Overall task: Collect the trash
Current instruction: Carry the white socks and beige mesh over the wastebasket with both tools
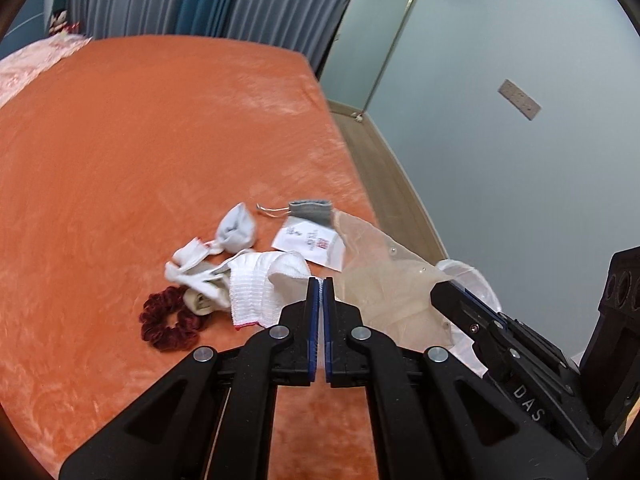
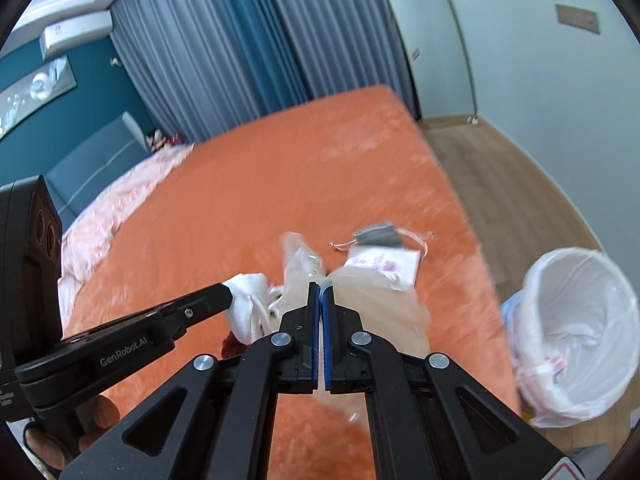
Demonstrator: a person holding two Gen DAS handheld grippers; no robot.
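Both our grippers, left [image 1: 320, 280] and right [image 2: 321, 286], are pinched shut, apparently on the translucent beige plastic bag [image 1: 384, 280], though we cannot confirm it. Socks, a paper card [image 1: 310, 244] and a scrunchie litter the orange bedspread [image 1: 160, 140]; the white-lined bin [image 2: 580, 332] waits alongside.

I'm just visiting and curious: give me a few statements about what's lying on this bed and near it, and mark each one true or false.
1. A dark red scrunchie lies on the orange bedspread. True.
2. The bin stands on the bed. False: it stands on the floor beside the bed.
3. The bin has a white liner. True.
4. The left gripper is wide open. False: its jaws are shut.
5. The white printed packet is inside the bin. False: it lies on the bedspread.
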